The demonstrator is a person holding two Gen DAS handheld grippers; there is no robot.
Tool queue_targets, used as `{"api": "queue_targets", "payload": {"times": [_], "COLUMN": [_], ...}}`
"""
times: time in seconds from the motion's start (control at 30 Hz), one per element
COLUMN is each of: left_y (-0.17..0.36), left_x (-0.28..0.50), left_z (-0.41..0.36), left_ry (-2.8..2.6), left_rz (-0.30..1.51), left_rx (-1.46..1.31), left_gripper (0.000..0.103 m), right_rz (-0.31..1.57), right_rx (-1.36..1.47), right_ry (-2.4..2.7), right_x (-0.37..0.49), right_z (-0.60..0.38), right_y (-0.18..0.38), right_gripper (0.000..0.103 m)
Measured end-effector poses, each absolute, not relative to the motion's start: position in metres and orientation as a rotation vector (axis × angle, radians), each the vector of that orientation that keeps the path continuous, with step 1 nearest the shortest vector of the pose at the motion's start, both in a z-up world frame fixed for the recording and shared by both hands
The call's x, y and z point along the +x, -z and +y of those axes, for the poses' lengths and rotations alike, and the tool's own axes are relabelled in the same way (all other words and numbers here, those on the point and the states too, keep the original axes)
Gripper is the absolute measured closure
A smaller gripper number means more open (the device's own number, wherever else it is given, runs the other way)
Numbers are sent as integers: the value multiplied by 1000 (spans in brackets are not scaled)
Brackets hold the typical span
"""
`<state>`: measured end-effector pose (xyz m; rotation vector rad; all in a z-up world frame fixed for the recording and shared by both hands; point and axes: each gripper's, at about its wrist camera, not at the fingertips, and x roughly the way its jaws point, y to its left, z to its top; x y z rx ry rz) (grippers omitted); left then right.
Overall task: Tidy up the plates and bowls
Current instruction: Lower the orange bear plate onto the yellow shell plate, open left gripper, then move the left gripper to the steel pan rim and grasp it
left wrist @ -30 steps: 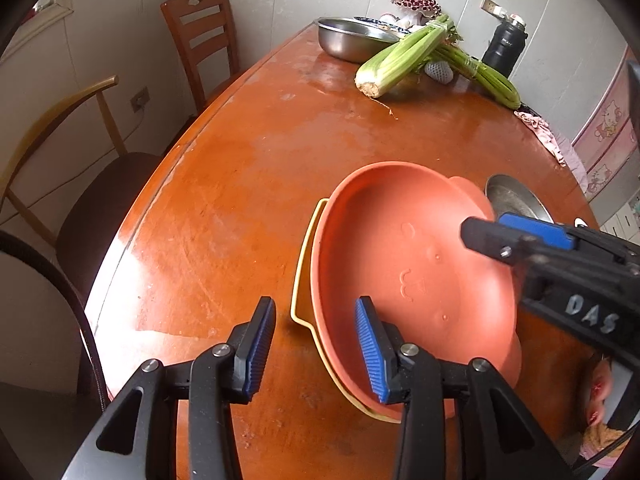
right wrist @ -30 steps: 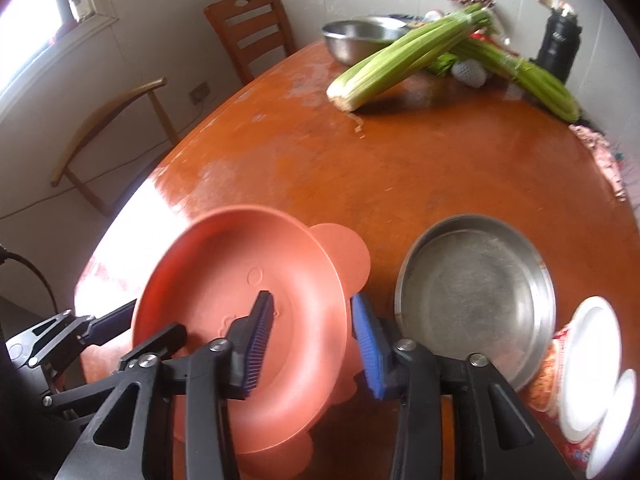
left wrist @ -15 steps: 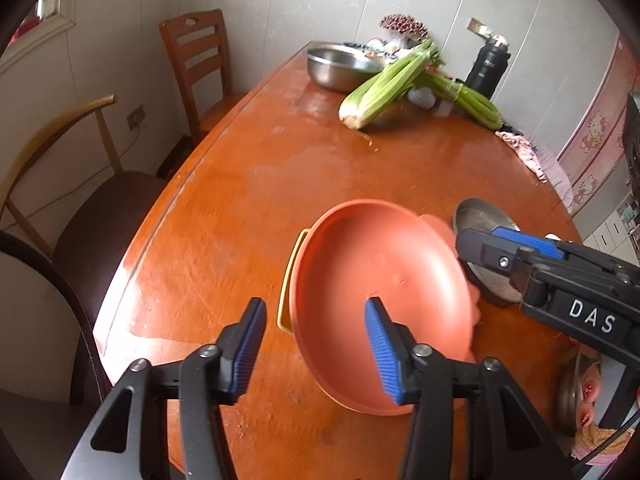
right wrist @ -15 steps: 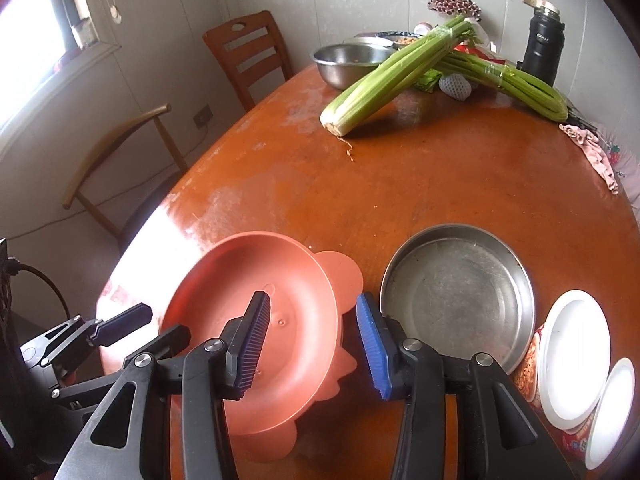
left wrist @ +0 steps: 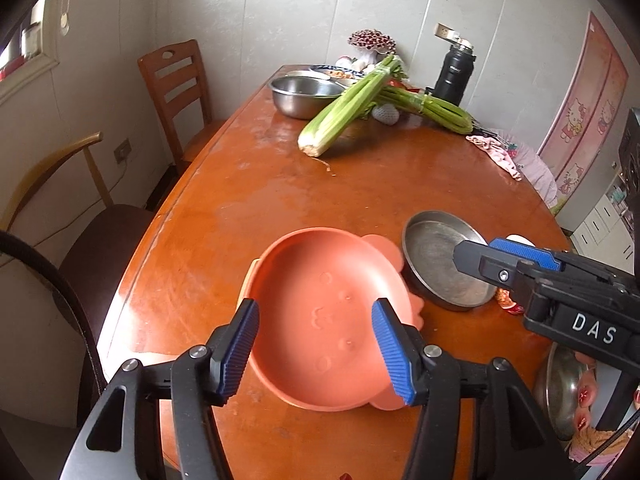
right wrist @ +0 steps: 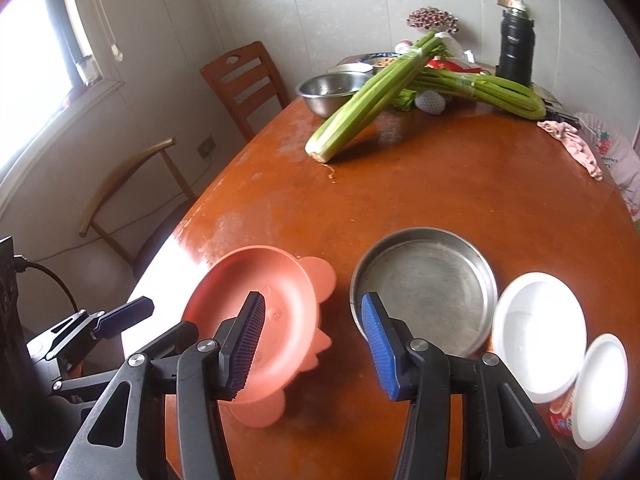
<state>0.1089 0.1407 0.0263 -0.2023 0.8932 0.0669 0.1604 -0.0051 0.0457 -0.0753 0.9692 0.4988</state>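
Both the left gripper (left wrist: 316,348) and right gripper (right wrist: 310,348), jaws just widened and holding nothing, are seen over the pink plate (left wrist: 332,316) at lower centre, stacked on a yellow dish (left wrist: 245,288); the steel pan (right wrist: 424,292) alongside is best approached rim-first

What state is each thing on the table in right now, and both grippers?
Left gripper: open, jaws just widening, nothing gripped.
Right gripper: open, jaws just widening, nothing gripped.
Orange plate: released, nested on a yellow plate.
Steel pan: upright, empty.
White lidded bowls: covered.
Steel bowl: upright.
Black flask: upright, closed.
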Motion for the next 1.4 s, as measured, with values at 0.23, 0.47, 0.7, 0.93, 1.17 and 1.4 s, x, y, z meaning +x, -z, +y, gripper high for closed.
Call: {"api": "queue_targets", "payload": {"times": [0.23, 0.47, 0.7, 0.93, 1.17, 1.4], "left_y": [-33, -37, -43, -47, -36, -14], "left_x": [112, 117, 131, 152, 193, 235], "left_z": [116, 95, 82, 68, 54, 48], "left_ry": [-43, -15, -5, 39, 97, 114], "left_rz": [889, 893, 897, 919, 991, 1062], "left_rx": [-165, -140, -101, -65, -15, 11], "left_gripper": [45, 45, 45, 45, 45, 45], "right_rz": [953, 960, 1004, 1067, 1165, 1221], "right_rx": [-42, -20, 19, 103, 177, 212], "right_ry": [-483, -471, -474, -443, -417, -339], "right_x": [156, 153, 144, 145, 158, 181], "right_z": [-32, -55, -77, -99, -103, -105], "right_y": [-53, -53, -44, -27, -2, 19], "right_gripper": [51, 51, 51, 51, 51, 51]}}
